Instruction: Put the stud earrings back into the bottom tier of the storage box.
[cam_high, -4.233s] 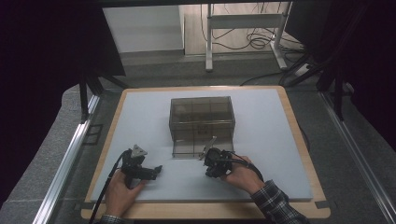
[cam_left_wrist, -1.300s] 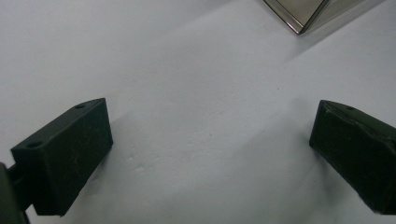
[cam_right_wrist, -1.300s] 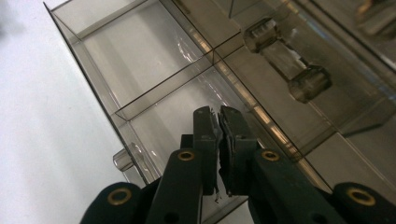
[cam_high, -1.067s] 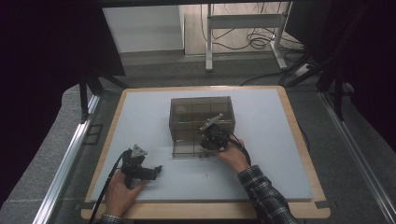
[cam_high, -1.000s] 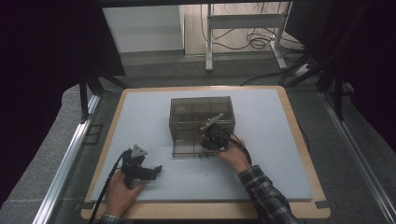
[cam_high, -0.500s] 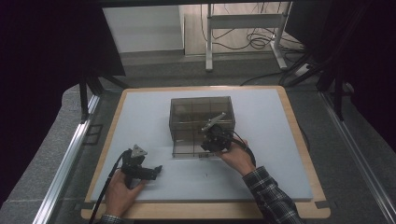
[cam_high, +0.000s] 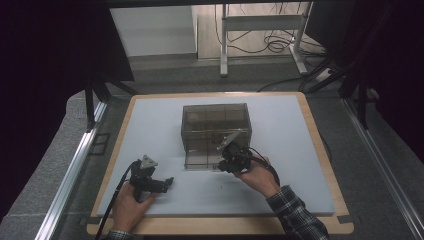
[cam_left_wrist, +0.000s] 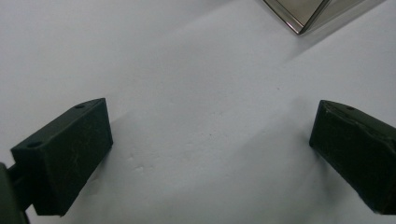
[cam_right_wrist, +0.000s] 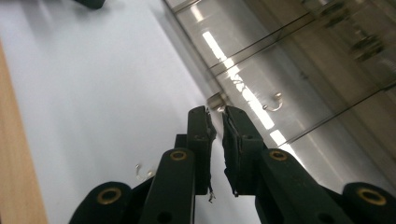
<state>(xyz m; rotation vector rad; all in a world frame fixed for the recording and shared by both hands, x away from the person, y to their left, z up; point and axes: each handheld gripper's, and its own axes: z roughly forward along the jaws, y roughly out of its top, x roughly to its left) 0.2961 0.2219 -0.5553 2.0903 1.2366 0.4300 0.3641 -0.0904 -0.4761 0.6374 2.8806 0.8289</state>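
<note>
2 grippers are in use at a white table (cam_high: 300, 165). Right gripper (cam_high: 231, 156) is at the lower front of a smoky clear drawer box (cam_high: 215, 132), near its right corner. In the right gripper view its jaws stand nearly together, with only a slit between the pads, and their tips sit at a small metal knob (cam_right_wrist: 215, 100) on a drawer front (cam_right_wrist: 261, 88). Whether the pads actually pinch the knob cannot be told; the narrow set suits so small a handle and, in my judgement, a pull to open the drawer. A second hook-shaped pull (cam_right_wrist: 274, 103) shows further along the front. Left gripper (cam_high: 149, 183) rests on the table well clear of the box, jaws wide apart and holding nothing, apparently parked until needed.
</note>
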